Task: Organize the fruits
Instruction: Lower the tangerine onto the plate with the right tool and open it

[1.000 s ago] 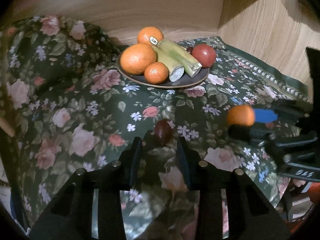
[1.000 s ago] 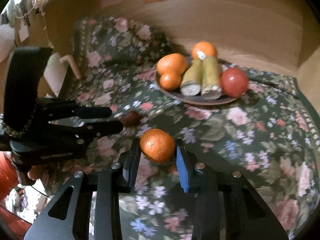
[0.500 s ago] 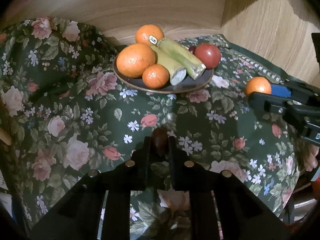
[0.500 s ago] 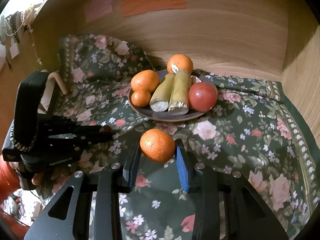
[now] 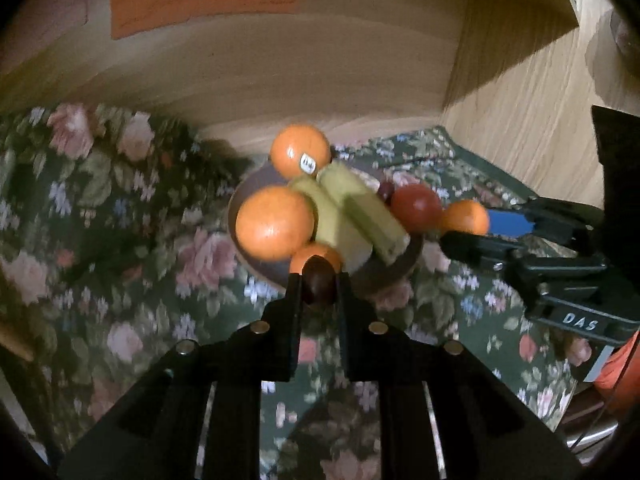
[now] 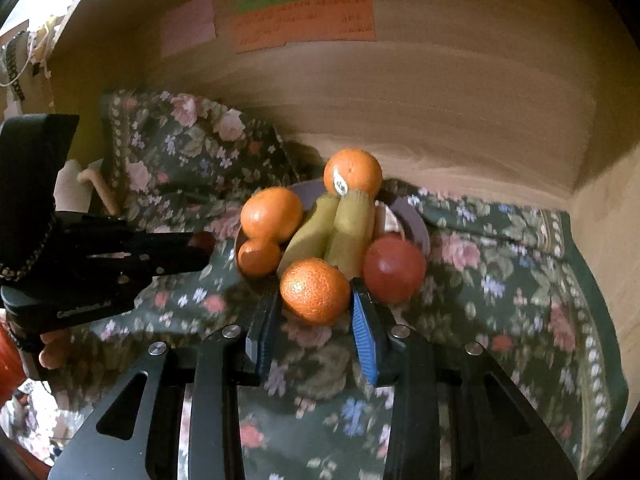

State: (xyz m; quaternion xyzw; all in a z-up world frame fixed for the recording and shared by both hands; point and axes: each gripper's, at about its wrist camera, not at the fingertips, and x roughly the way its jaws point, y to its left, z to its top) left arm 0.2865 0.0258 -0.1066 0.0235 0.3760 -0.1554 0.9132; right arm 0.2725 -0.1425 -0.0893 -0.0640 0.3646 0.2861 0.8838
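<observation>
Left tool [image 5: 319,285] is clenching a small dark red fruit [image 5: 318,283] between its black fingers, its jaws having just been closing on that fruit, and is holding it clear of the floral cloth [image 5: 120,248] covering the surface, at the near rim of the dark plate [image 5: 404,264]. Right tool [image 6: 316,306] is gripping a mandarin [image 6: 315,290] between its blue pads [image 6: 362,332], holding it just in front of the same plate and beside a red tomato [image 6: 394,268] at the plate's right edge. Lying on the plate are two green banana pieces [image 6: 348,224] side by side, a large orange [image 6: 272,214] on the left, a smaller mandarin [image 6: 258,256] in front of it, and a stickered orange [image 6: 352,172] at the back. Standing behind the plate is a wooden wall [image 6: 440,100] bearing pink, green and orange notes [image 6: 304,22]. Motion blur is softening both views.
</observation>
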